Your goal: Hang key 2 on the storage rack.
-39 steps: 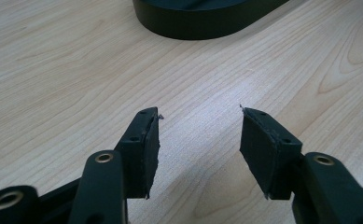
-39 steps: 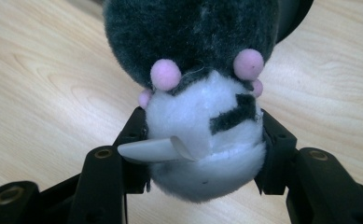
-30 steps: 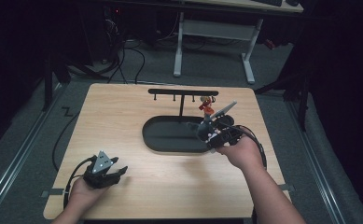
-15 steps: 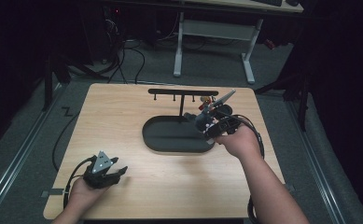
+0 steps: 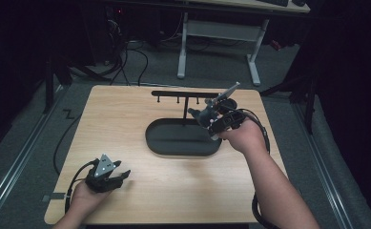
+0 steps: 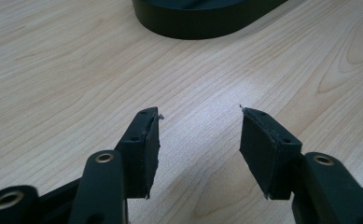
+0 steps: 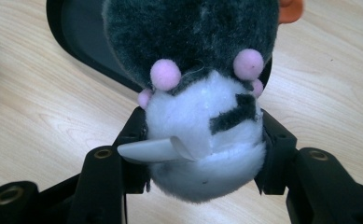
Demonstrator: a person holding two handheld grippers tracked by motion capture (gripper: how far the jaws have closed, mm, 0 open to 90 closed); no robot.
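Lab/test setup: wood table (image 5: 126, 114) in dark rm, floor cables (image 5: 140, 52), bare desk frame (image 5: 216, 36) behind.

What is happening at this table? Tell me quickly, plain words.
A person works at a wooden table with a gripper in each hand. The right gripper is shut on a grey and white plush toy with small pink pompoms, held above the right end of a black oval tray, close to the black rack with pegs that stands in it. The left gripper rests near the table's front left corner, jaws open with nothing between them.
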